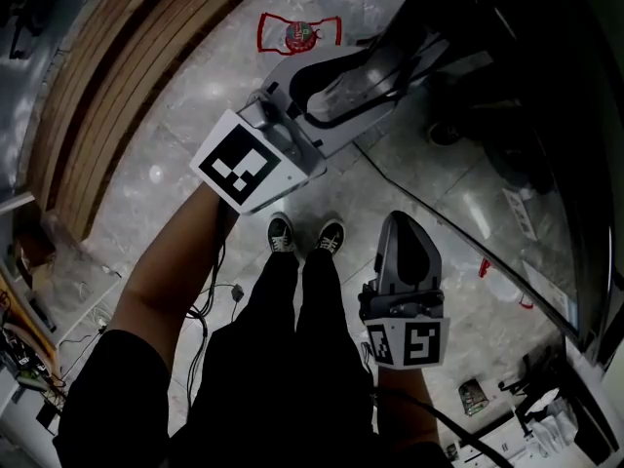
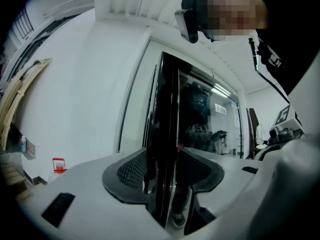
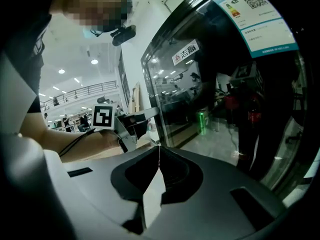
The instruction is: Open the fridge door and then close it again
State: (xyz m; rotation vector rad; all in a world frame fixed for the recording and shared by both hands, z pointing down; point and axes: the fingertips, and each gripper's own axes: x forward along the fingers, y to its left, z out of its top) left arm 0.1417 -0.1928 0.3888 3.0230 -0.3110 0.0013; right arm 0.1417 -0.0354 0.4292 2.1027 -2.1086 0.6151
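Observation:
The fridge (image 1: 517, 96) is a tall black cabinet with a glass door (image 3: 220, 84), standing at the right of the head view. My left gripper (image 1: 409, 61) reaches level to the door's free edge. In the left gripper view that black edge (image 2: 162, 134) runs upright between the jaws of the left gripper (image 2: 165, 161), and both pads lie against it, one on each face. My right gripper (image 1: 403, 227) hangs lower and nearer to me, in front of the glass. The pads of the right gripper (image 3: 159, 154) meet with nothing between them.
Slatted wooden boards (image 1: 117, 76) lean at the left. Red-framed items (image 1: 297, 35) sit on the tiled floor ahead. My shoes (image 1: 304, 234) stand below the left gripper. A green can (image 3: 202, 121) shows behind the glass, and a label (image 3: 260, 19) is stuck high on the door.

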